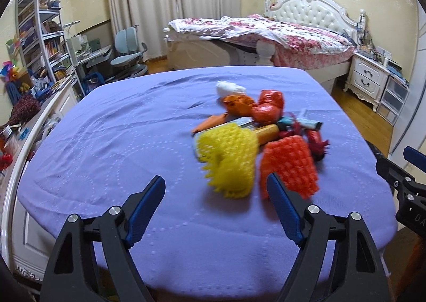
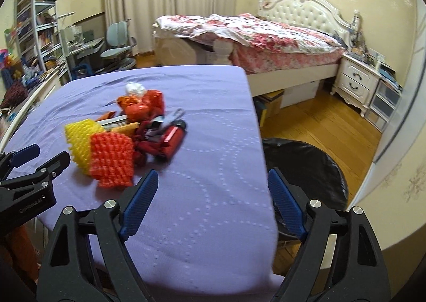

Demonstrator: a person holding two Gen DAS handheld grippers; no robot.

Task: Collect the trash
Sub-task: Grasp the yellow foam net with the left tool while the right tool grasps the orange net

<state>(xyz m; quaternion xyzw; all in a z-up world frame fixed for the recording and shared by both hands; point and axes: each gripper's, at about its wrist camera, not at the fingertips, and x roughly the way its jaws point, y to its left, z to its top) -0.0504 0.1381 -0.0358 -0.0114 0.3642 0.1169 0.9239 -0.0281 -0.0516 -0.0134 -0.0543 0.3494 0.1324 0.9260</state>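
A bedroom, with a purple-covered surface (image 1: 106,142) in front. On it lies the trash pile (image 1: 255,126), right of centre: a yellow foam net (image 1: 229,158) touching an orange foam net (image 1: 290,166), with crumpled wrappers behind. Beside the surface's right edge stands a black-lined bin (image 2: 314,166). The left gripper (image 1: 215,208) and the right gripper (image 2: 210,203) both hover with fingers spread, holding nothing. Beyond stands a floral bed (image 1: 266,32).

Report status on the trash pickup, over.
Left claw open, empty, short of the trash pile. Right claw open, empty. Black bin bag beside the purple table. Nothing in the way.
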